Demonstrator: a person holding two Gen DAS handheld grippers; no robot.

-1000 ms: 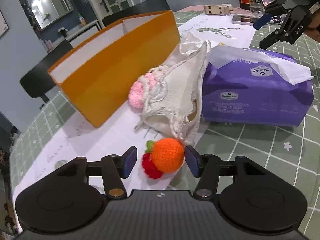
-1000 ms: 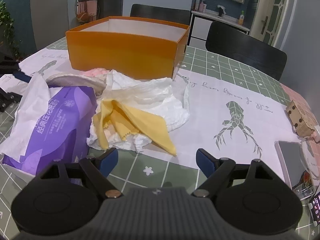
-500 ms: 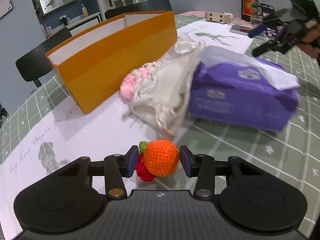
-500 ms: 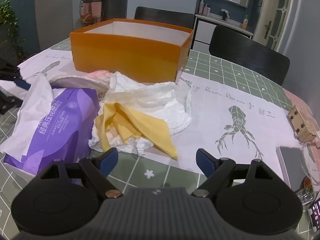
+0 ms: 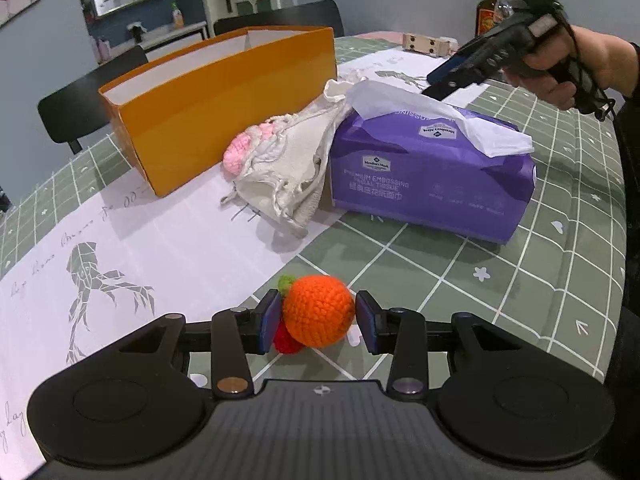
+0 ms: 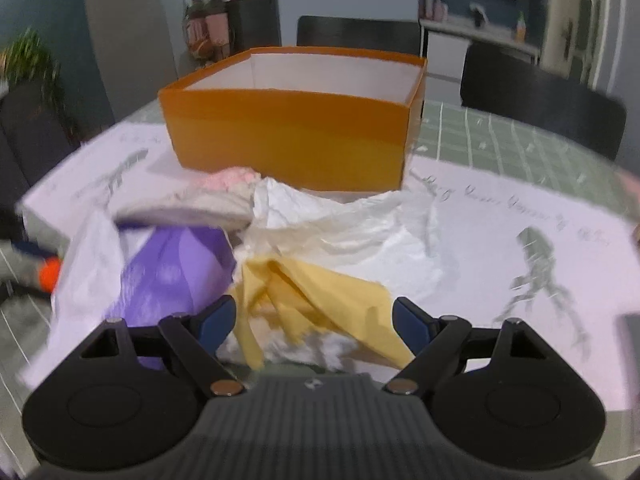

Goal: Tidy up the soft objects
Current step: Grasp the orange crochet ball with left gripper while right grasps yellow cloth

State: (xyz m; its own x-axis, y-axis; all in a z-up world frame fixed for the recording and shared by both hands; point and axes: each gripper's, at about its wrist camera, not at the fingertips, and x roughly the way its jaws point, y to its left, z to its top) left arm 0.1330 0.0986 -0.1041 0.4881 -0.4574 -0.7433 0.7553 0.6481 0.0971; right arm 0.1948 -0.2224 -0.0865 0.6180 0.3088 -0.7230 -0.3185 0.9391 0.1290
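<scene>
**Two grippers at work: the left closing on a crocheted orange, the right poised over a yellow cloth**

Two handheld grippers are over a green checked tabletop (image 5: 560, 240) with a white paper runner. The left gripper (image 5: 316, 316) has just been closing, and a small crocheted orange (image 5: 318, 310) with a green leaf and a red knitted bit sits between its blue pads. The left pad touches the yarn; the right pad is at its edge, and I cannot tell whether it presses yet. The toy rests on the tabletop at 6 o'clock of the left wrist view.

At 11 o'clock from the toy stands the open orange box (image 5: 224, 120), the likely home for the soft things. Between toy and box lies a cream cloth bundle (image 5: 288, 168) with a pink knitted piece (image 5: 244, 148) tucked against it. A purple tissue pack (image 5: 432, 176) sits at 1 o'clock.

The right gripper (image 6: 314, 320) is wide, holding nothing, with a crumpled yellow cloth (image 6: 316, 300) between its fingers and white tissue (image 6: 360, 232) beyond it. That view is blurred.

To do this step well, the left gripper should squeeze only until the yarn ball gives a little, centred on the pads so it does not roll out. Then lift clear of the cream bundle before heading to the box. The dangling red piece may snag.
</scene>
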